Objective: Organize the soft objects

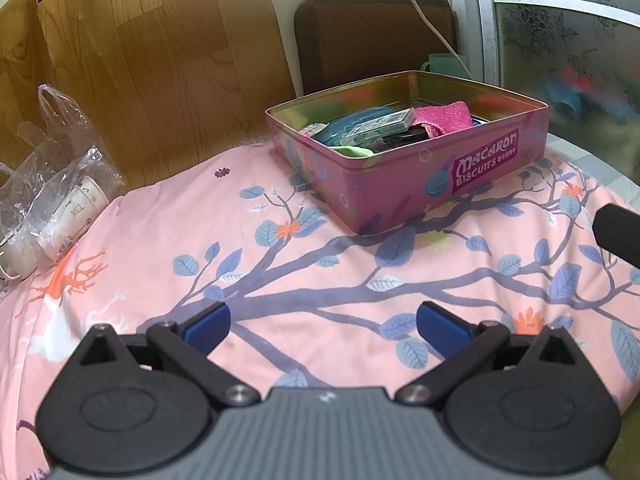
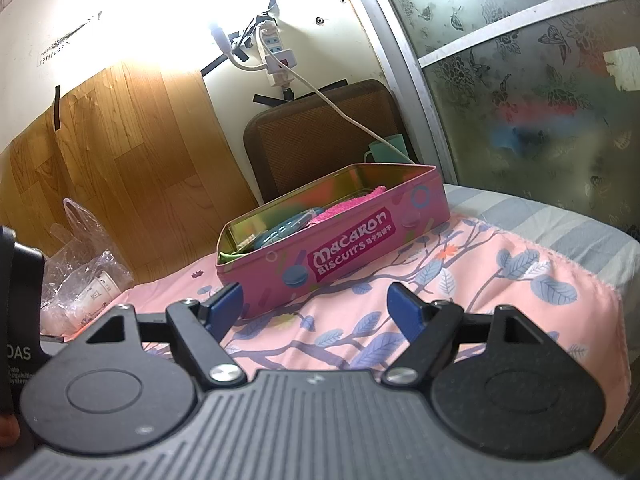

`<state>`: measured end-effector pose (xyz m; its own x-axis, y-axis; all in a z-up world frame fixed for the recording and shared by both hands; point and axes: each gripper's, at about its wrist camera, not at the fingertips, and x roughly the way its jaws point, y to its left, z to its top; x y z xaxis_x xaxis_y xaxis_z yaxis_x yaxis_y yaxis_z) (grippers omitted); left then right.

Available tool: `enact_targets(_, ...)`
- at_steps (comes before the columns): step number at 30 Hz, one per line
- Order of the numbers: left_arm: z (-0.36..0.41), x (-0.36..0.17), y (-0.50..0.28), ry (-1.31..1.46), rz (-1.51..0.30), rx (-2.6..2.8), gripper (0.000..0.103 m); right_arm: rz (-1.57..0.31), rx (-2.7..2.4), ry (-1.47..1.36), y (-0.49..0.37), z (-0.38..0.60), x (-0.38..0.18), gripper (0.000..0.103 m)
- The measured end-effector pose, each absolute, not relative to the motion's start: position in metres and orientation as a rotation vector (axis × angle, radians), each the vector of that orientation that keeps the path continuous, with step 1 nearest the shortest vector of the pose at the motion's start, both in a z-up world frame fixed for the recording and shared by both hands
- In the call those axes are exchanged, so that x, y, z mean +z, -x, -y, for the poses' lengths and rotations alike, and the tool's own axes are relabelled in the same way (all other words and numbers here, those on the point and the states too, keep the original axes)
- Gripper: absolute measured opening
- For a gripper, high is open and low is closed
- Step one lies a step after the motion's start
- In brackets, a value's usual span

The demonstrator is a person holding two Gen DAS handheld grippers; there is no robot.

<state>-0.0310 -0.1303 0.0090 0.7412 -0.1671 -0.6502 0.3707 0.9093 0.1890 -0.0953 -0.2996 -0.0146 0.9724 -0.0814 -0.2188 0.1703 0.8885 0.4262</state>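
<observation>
A pink biscuit tin (image 1: 460, 176) (image 2: 360, 264) stands lidless on a pink floral cloth (image 1: 320, 272) (image 2: 500, 280). Inside it lie a pink towel-like cloth (image 1: 442, 117) (image 2: 348, 206), a green cloth (image 1: 354, 151) (image 2: 229, 257), blue items (image 1: 344, 122) and a clear case (image 1: 380, 125). My left gripper (image 1: 322, 326) hovers open over the cloth, short of the tin, with nothing between its blue pads (image 1: 208, 326). My right gripper (image 2: 316, 304) is open too, empty, just in front of the tin's printed side.
A crumpled clear plastic bag holding paper cups (image 1: 60, 200) (image 2: 86, 280) lies at the left by a wood-pattern panel (image 1: 140, 60). A brown cushion (image 1: 372, 36) and a green cup (image 2: 386, 150) stand behind the tin. A frosted sliding door (image 2: 540, 100) bounds the right.
</observation>
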Motion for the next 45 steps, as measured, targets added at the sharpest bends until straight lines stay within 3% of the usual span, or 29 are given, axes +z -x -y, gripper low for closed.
enact_targets(45, 0.1350, 0.0087, 0.0322, -0.333, -0.665, -0.305, 0.103, -0.199, -0.126, -0.459, 0.0940, 0.3017, -0.0157, 0.082)
